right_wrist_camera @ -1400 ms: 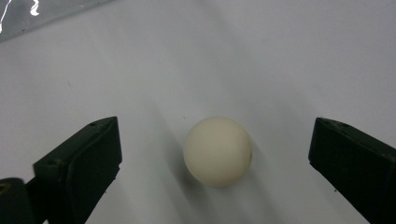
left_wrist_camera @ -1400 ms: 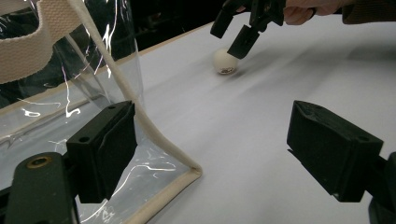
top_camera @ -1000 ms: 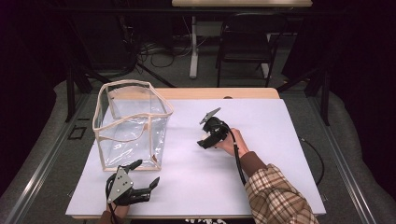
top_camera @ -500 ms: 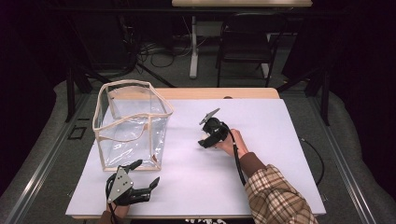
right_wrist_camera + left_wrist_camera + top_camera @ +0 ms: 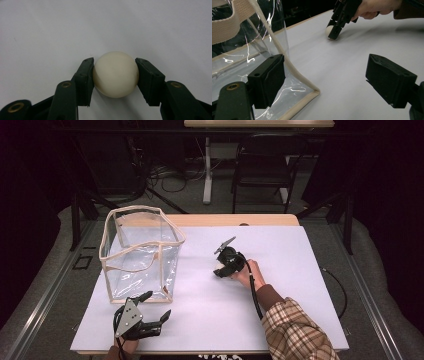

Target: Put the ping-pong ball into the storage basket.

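Cream-white ball [image 5: 115,74] sat clamped between the right gripper's [image 5: 223,268] jaws on the white table [image 5: 300,270], while the left gripper [image 5: 324,82] gaped wide beside a clear bag [image 5: 140,255].

A dark chair [image 5: 263,167] stands on grey floor [image 5: 215,205] beyond the table [image 5: 300,250].

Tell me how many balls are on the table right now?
1. A cream ball sits on the white table right of the clear bag, clamped between the right gripper's jaws. The bag looks empty, though glare could hide something.
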`<state>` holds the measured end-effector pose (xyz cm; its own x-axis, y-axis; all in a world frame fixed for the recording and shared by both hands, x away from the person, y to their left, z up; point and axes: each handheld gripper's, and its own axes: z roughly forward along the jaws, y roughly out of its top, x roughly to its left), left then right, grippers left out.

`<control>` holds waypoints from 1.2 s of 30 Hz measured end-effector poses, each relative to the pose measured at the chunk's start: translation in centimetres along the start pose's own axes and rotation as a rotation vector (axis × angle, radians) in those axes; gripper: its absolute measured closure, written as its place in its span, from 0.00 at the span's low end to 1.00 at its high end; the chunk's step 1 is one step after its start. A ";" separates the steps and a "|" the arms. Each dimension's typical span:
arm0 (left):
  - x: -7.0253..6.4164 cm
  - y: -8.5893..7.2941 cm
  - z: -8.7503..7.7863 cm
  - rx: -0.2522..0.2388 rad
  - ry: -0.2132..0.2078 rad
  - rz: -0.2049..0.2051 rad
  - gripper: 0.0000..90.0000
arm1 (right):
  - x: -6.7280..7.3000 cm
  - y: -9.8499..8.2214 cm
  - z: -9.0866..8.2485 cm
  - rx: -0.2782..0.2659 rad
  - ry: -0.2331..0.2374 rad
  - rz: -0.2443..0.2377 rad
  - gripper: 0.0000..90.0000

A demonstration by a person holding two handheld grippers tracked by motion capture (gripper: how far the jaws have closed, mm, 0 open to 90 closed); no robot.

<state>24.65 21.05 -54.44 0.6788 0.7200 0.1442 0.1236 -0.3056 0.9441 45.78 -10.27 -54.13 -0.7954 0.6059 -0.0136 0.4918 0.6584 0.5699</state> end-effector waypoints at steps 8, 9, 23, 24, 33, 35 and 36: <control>0.0 0.0 0.0 0.000 0.000 0.000 0.18 | -0.2 -0.1 -0.5 -0.028 0.002 0.005 0.56; 0.0 0.0 0.0 0.000 0.001 -0.001 0.18 | -0.2 -0.1 -0.6 -0.032 -0.001 0.003 0.56; 0.0 0.0 0.0 0.000 0.001 0.001 0.18 | -0.5 -0.5 -2.0 -0.087 -0.006 0.023 0.56; 0.0 0.0 0.0 0.000 0.001 0.001 0.18 | -0.5 -0.5 -2.1 -0.085 -0.009 0.021 0.56; 0.0 0.0 -0.1 -0.001 0.002 0.001 0.18 | -0.4 -0.9 -3.1 -0.114 -0.026 0.009 0.56; 0.0 0.0 0.0 -0.001 0.002 0.001 0.18 | -0.3 -1.0 -3.3 -0.122 -0.027 0.007 0.56; 0.0 0.0 0.0 0.000 0.001 0.001 0.18 | -0.4 -1.1 -3.4 -0.123 -0.030 -0.002 0.56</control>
<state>24.63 21.06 -54.42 0.6778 0.7207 0.1453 0.1230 -0.3060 0.9441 44.34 -12.73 -51.91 -0.7843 0.6192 -0.0384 0.4418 0.6009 0.6661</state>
